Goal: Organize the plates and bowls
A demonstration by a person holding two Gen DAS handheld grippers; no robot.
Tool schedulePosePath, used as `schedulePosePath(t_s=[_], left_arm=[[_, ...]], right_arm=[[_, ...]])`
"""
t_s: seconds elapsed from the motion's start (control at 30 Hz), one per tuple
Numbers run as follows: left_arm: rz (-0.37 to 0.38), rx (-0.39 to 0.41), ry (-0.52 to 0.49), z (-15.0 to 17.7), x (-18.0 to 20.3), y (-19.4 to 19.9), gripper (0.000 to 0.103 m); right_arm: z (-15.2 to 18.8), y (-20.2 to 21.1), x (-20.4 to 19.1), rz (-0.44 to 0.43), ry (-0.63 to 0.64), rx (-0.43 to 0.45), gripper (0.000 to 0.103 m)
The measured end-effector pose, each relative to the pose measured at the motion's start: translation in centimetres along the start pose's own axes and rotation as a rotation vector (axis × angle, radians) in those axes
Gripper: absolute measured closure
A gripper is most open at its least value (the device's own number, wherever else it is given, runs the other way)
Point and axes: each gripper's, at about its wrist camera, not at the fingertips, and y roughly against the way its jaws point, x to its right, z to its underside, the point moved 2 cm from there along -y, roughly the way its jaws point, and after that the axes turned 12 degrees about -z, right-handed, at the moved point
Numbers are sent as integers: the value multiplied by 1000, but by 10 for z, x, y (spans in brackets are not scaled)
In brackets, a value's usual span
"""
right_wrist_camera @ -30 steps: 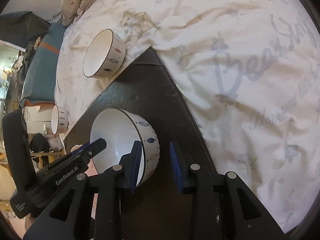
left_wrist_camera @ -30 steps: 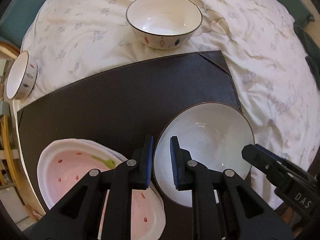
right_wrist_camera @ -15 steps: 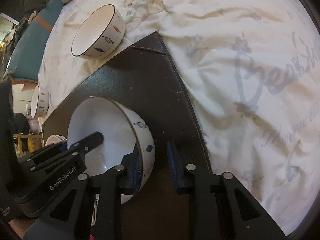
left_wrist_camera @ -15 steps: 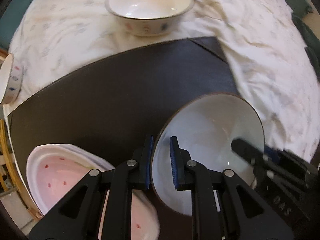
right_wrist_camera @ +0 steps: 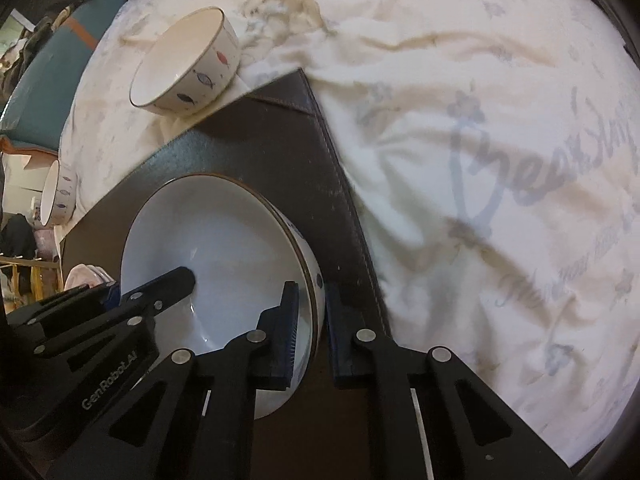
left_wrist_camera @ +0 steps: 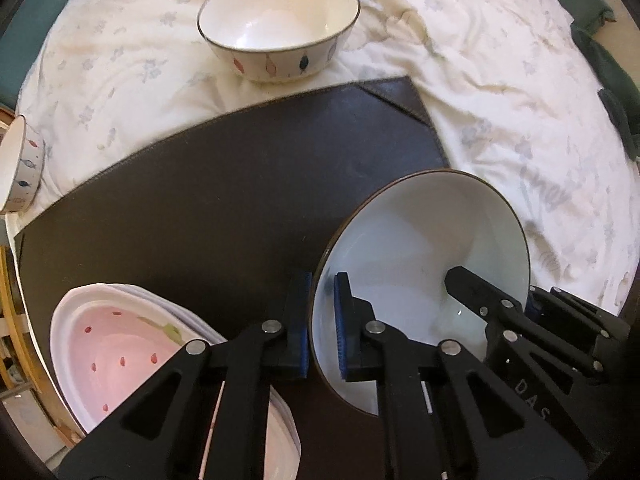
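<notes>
The big bowl [left_wrist_camera: 420, 276] sits tilted on the dark mat [left_wrist_camera: 224, 184], both grippers pinching its rim: the left gripper [left_wrist_camera: 322, 320] on its near-left edge, the right gripper [right_wrist_camera: 310, 328] on the opposite side. Left of it, pink plates [left_wrist_camera: 120, 352] are already stacked. Beyond the mat, a second bowl [left_wrist_camera: 280, 36] and a small bowl [left_wrist_camera: 18, 172] wait on the bedsheet [left_wrist_camera: 500, 80], so stacking seems barely half done.

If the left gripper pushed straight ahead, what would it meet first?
The left gripper already straddles the big bowl's rim; beyond lies bare dark mat, then probably the fish-patterned bowl.
</notes>
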Motion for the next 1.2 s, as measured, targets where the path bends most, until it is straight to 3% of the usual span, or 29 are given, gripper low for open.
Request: schedulePosePath(t_s=[0.23, 0.4, 0.63, 0.93, 1.2], left_arm=[[-58, 116, 21, 11, -7, 45, 95], [-31, 133, 82, 20, -38, 62, 95], [-11, 163, 77, 57, -84, 80, 95], [33, 127, 165, 100, -142, 60, 95], [41, 106, 180, 118, -161, 38, 95]], right_arm=[[-2, 16, -15, -48, 17, 36, 89], [4, 34, -42, -77, 81, 70, 89], [19, 41, -81, -151, 176, 46, 88], [61, 16, -137, -178, 307, -1, 87], [88, -18, -157, -181, 330, -73, 85]])
